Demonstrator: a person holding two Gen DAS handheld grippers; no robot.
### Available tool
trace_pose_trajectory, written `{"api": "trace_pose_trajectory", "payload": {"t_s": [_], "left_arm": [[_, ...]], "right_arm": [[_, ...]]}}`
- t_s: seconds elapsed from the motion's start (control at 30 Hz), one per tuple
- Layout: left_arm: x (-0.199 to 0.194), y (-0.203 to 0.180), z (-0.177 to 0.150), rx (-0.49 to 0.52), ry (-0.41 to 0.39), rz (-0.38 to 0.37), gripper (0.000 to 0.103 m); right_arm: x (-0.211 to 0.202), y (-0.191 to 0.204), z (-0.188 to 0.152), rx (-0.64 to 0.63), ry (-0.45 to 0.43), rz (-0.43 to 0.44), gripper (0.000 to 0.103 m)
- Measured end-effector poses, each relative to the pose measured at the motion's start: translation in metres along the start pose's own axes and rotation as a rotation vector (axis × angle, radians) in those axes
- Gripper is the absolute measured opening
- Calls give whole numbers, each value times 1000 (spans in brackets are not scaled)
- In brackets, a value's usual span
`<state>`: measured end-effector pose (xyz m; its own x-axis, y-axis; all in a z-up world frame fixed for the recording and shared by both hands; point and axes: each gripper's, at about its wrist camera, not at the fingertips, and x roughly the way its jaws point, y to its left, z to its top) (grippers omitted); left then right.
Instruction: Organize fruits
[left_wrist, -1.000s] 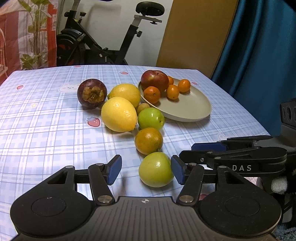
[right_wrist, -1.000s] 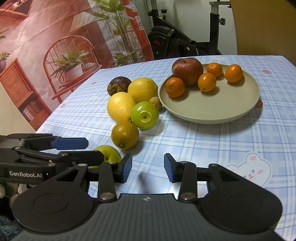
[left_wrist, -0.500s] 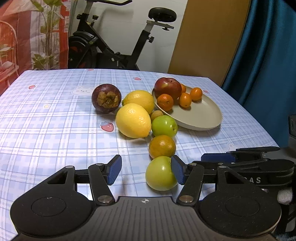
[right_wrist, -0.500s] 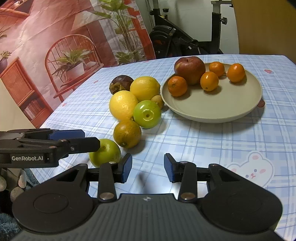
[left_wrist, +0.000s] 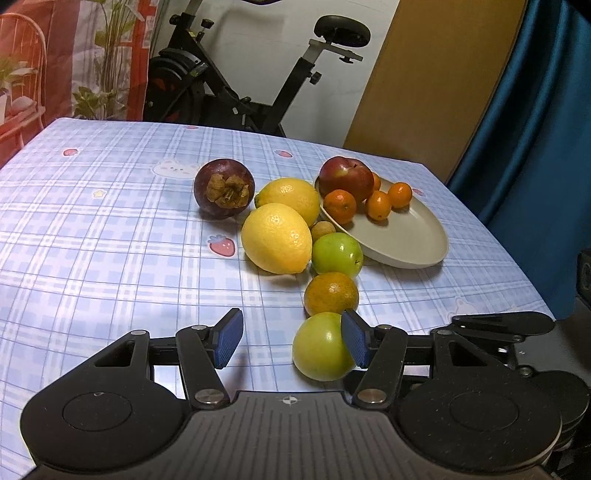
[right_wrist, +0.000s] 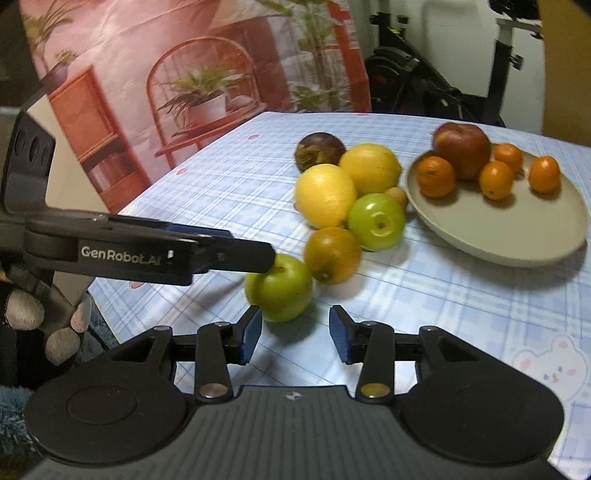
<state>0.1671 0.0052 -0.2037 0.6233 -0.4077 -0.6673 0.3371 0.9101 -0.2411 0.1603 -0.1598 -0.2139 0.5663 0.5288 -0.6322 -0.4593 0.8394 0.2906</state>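
A blue checked tablecloth (left_wrist: 92, 236) covers the table, and the fruit lies across it in a loose band. Farthest left in the left wrist view sits a dark purple mangosteen (left_wrist: 224, 188), with two lemons beside it: the far lemon (left_wrist: 289, 195) and the near lemon (left_wrist: 276, 238), which touch each other. A small brown fruit (left_wrist: 322, 230) is tucked between the lemons and the plate. In front of it lies a green apple (left_wrist: 337, 254), then an orange (left_wrist: 331, 294), then the nearest green apple (left_wrist: 320, 347), all in a line toward the camera. The left gripper (left_wrist: 291, 341) stands half open; its right pad touches the nearest green apple and its left pad is well clear, so nothing is clamped. To the right, the grey plate (left_wrist: 406, 240) holds a red apple (left_wrist: 345, 178) and four small oranges (left_wrist: 340, 206). In the right wrist view the right gripper (right_wrist: 295, 334) is narrow with nothing between its pads, its jaws having just opened slightly; the nearest green apple lies just beyond its left pad, under the tip of the left gripper
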Motion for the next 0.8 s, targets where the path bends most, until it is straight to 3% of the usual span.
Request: {"api": "trace_pose_trajectory", "payload": {"t_s": [0.2, 0.8], "left_arm": [[3, 0, -2, -12, 19, -41, 61], [8, -6, -7, 11, 61, -95, 62]], "right_arm": [[14, 6, 7, -26, -10, 13, 49], [12, -1, 2, 11, 0, 12, 51]]}}
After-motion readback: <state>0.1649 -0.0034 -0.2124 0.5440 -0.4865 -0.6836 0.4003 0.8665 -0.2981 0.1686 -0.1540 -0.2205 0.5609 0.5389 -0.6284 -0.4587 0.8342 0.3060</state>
